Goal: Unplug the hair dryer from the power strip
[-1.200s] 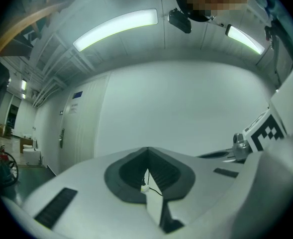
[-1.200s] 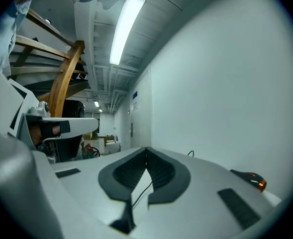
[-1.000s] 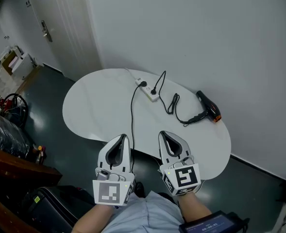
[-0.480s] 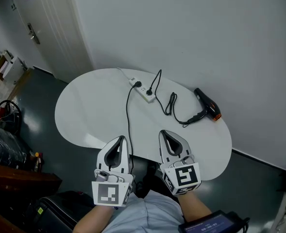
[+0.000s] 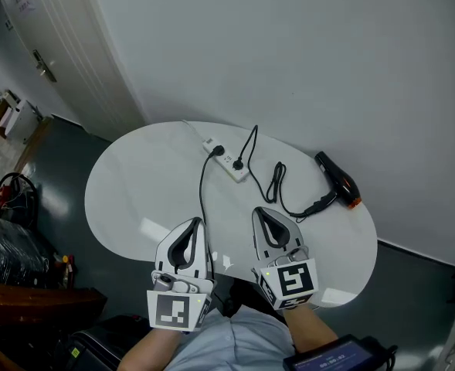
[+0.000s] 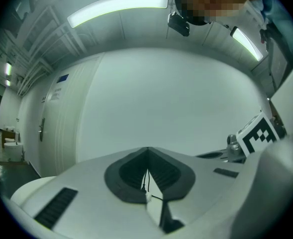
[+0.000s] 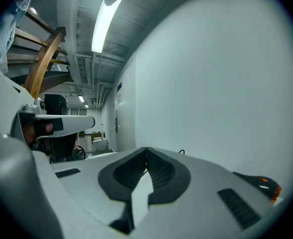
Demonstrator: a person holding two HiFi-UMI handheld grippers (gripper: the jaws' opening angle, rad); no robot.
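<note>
White table (image 5: 134,199) holds the black hair dryer (image 5: 337,180) on its far right side, close to the wall (image 5: 327,68). The white power strip (image 5: 229,159) lies near the far edge, with two plugs in it. You hold both grippers over the near edge, well apart from the strip. Your left gripper (image 5: 196,221) has its jaws together with nothing in them, and your right gripper (image 5: 259,213) is just the same
</note>
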